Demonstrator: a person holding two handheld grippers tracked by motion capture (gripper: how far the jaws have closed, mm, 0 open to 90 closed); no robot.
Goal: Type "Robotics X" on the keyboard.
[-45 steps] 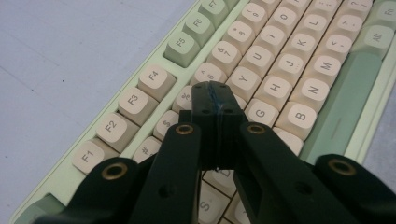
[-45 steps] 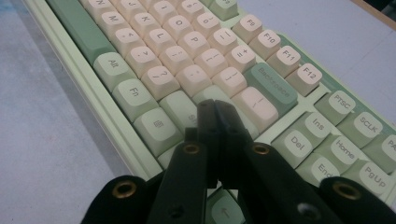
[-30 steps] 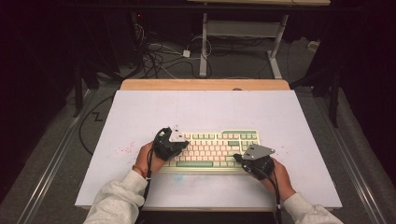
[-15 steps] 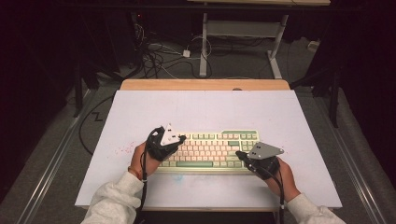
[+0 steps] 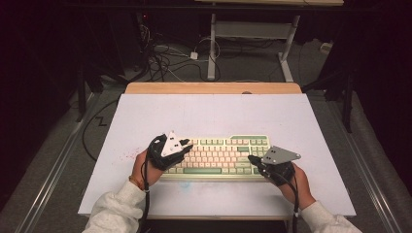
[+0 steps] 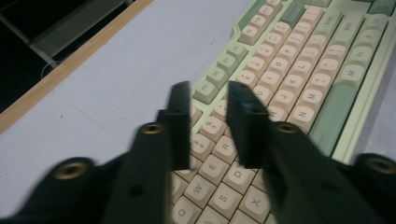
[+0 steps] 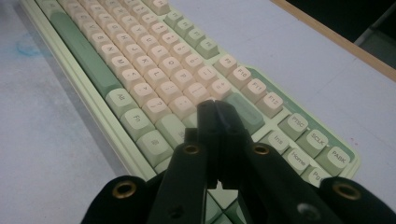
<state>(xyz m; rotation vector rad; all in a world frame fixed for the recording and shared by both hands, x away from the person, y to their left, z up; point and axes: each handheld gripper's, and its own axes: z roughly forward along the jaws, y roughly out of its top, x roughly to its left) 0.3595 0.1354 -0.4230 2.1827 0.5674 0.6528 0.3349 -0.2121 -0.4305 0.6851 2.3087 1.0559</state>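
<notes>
The left gripper (image 5: 180, 148) has drifted left, jaws just opening, empty, over the keyboard (image 5: 218, 154) near the white bench's (image 5: 218, 111) front edge; right gripper (image 5: 252, 160) pressed together; cables (image 5: 165, 53) litter the dark floor.

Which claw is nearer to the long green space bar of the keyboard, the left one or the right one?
Right. The right claw hovers, shut, over the keys just past the right end of the space bar. The left claw, jaws just opened and empty, sits above the upper-left keys of the keyboard, farther away.

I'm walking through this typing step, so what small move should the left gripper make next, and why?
Probably lower the left gripper onto the keyboard with its jaws closed again: they have just been opening, nothing is between them, and they hang above the number row.
</notes>
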